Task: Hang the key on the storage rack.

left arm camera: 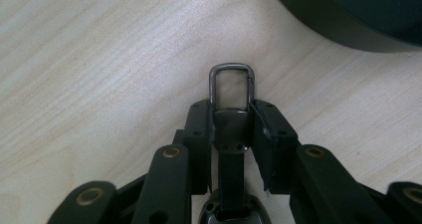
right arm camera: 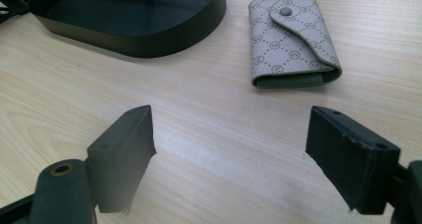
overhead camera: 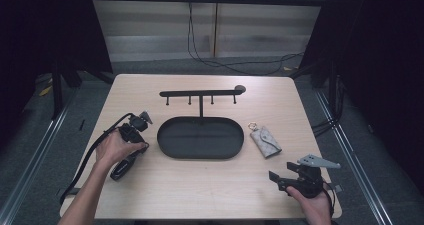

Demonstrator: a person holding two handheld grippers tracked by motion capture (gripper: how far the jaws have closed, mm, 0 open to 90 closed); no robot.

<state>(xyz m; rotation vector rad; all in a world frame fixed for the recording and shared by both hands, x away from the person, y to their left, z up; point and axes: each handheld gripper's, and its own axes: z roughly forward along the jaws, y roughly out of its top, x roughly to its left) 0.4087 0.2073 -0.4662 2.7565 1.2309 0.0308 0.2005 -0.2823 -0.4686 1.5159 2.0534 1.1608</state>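
Your left gripper (left arm camera: 231,129) has its jaws clamped on a clasp (left arm camera: 232,84), just left of the tray (overhead camera: 200,137), probably for its hooks. Your right gripper (right arm camera: 239,154) gapes wide, facing the pouch (right arm camera: 293,37) right of the tray.

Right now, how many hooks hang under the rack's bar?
4, spaced along the underside of the bar: one near the left end, two flanking the post, one near the right end. None looks hidden.

Dark metal clasp (left arm camera: 232,92) clamped between left gripper (left arm camera: 232,129) jaws, loop protruding past tips. Grey monogram key pouch (right arm camera: 291,37) snapped shut, flat, ahead of right gripper (right arm camera: 263,152).
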